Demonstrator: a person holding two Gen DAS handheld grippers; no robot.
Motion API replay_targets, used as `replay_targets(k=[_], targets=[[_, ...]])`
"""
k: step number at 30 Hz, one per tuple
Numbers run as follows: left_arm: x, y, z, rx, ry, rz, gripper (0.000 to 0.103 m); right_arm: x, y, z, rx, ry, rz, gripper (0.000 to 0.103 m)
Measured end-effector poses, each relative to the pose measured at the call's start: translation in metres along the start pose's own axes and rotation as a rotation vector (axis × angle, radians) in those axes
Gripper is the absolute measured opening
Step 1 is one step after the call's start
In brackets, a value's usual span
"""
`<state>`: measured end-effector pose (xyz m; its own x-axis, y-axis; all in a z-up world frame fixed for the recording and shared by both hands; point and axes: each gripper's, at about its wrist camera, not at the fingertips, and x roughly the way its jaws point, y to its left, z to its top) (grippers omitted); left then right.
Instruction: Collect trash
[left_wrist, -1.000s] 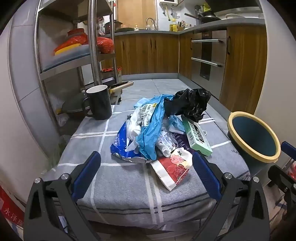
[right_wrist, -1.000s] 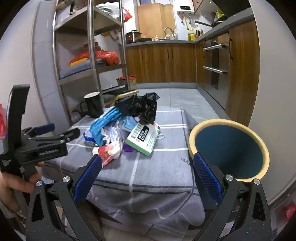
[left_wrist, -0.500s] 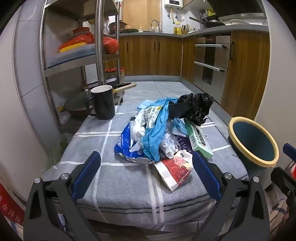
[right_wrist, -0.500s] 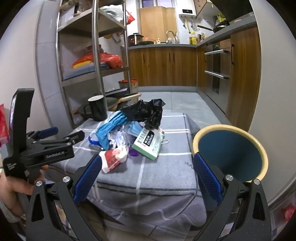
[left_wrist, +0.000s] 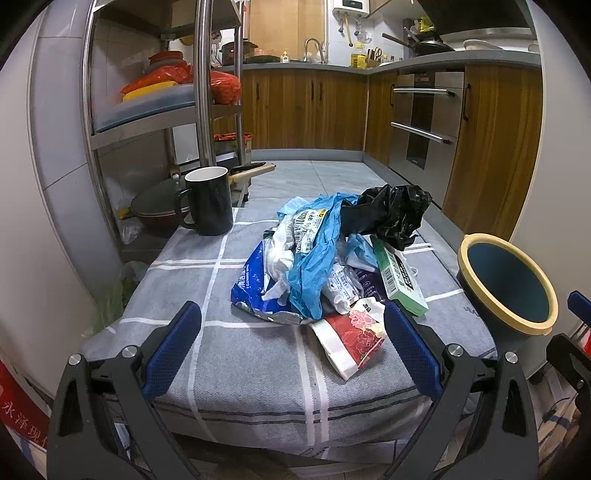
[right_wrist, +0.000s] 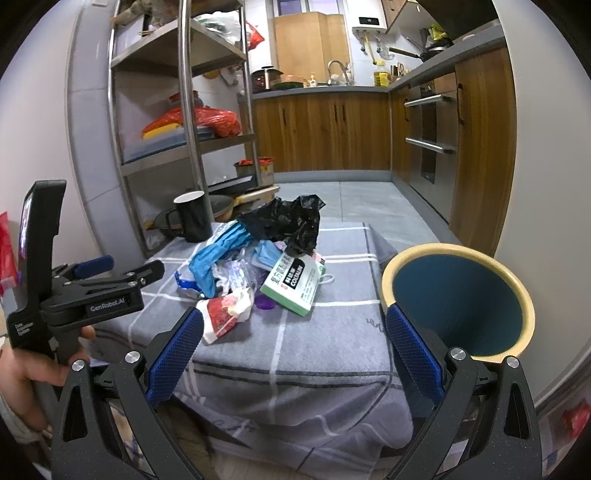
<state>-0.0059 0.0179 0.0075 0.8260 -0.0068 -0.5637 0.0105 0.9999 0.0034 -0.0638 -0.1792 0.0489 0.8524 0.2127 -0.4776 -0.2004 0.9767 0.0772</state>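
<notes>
A heap of trash (left_wrist: 325, 254) lies mid-table on a grey checked cloth (left_wrist: 255, 354): a blue plastic bag (left_wrist: 314, 258), a black plastic bag (left_wrist: 391, 214), a green and white box (left_wrist: 400, 280) and a red and white wrapper (left_wrist: 351, 336). The same heap of trash (right_wrist: 258, 258) shows in the right wrist view. A blue bin with a yellow rim (left_wrist: 508, 284) stands right of the table, bin (right_wrist: 458, 302). My left gripper (left_wrist: 291, 343) is open, short of the heap. My right gripper (right_wrist: 293, 347) is open over the table's near edge, empty.
A black mug (left_wrist: 208, 201) stands at the table's back left. A steel shelf rack (left_wrist: 199, 92) with red bags rises on the left, wooden cabinets (left_wrist: 306, 107) behind. A hand (right_wrist: 22, 373) holds the left gripper's body (right_wrist: 81, 291) at the left of the right wrist view.
Both grippers have drawn back and risen a little, so the heap and bin look smaller and lower. Both stay open and empty. Nothing on the table has moved.
</notes>
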Motion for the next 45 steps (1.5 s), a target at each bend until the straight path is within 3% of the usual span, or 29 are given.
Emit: replay_targets(k=[45], targets=[[0.0041,0.0023,-0.0033,-0.015,0.010,0.006,0.097,-0.0008,-0.0053,-0.0016,0.014,0.000,0.006,0.098]])
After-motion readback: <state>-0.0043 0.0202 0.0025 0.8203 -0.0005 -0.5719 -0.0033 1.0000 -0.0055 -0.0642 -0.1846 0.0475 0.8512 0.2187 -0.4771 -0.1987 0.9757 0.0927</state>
